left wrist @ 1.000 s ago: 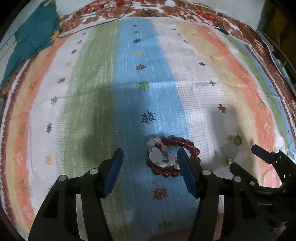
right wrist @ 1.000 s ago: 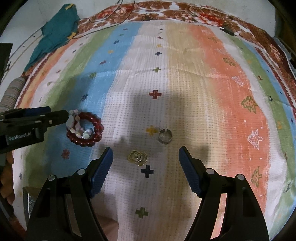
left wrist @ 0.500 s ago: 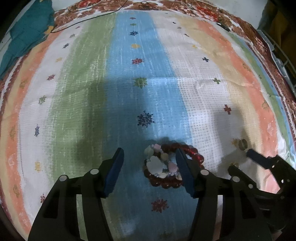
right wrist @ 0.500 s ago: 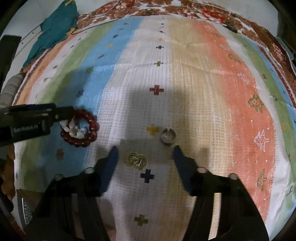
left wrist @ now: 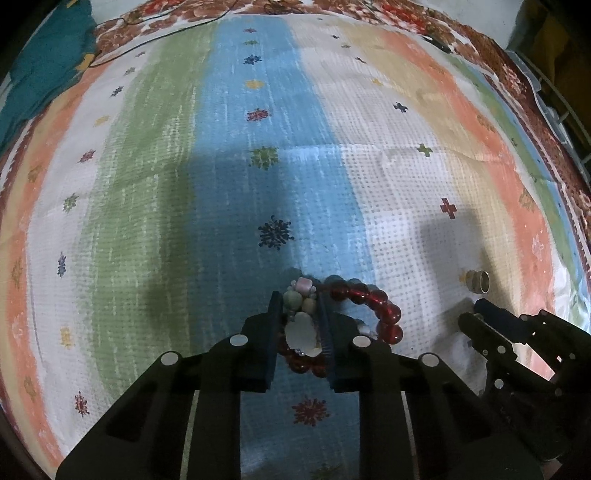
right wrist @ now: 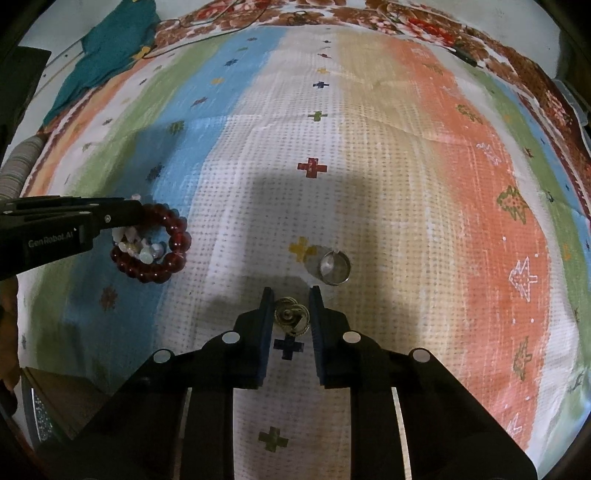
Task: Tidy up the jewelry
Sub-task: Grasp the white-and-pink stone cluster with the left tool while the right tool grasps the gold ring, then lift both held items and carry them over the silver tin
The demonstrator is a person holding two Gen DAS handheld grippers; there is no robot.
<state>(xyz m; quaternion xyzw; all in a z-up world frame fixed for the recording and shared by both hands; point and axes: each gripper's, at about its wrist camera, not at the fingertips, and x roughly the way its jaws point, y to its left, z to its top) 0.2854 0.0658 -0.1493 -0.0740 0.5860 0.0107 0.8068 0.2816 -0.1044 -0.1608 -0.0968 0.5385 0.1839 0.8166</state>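
The left gripper (left wrist: 301,321) is pinching the pale shell-and-stone bracelet (left wrist: 301,325) inside the red bead bracelet (left wrist: 369,302), both lying on the blue stripe of the striped cloth (left wrist: 221,166). The right gripper (right wrist: 291,314), nearly closed, is squeezing the gold earrings (right wrist: 291,316), with the silver ring (right wrist: 334,267) sitting just beyond. Farther off, bare cloth is stretching to its brown floral border (right wrist: 295,14).

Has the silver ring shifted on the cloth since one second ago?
No. In the right wrist view the silver ring still lies just right of the yellow cross printed on the cloth, as before; only the camera came closer.
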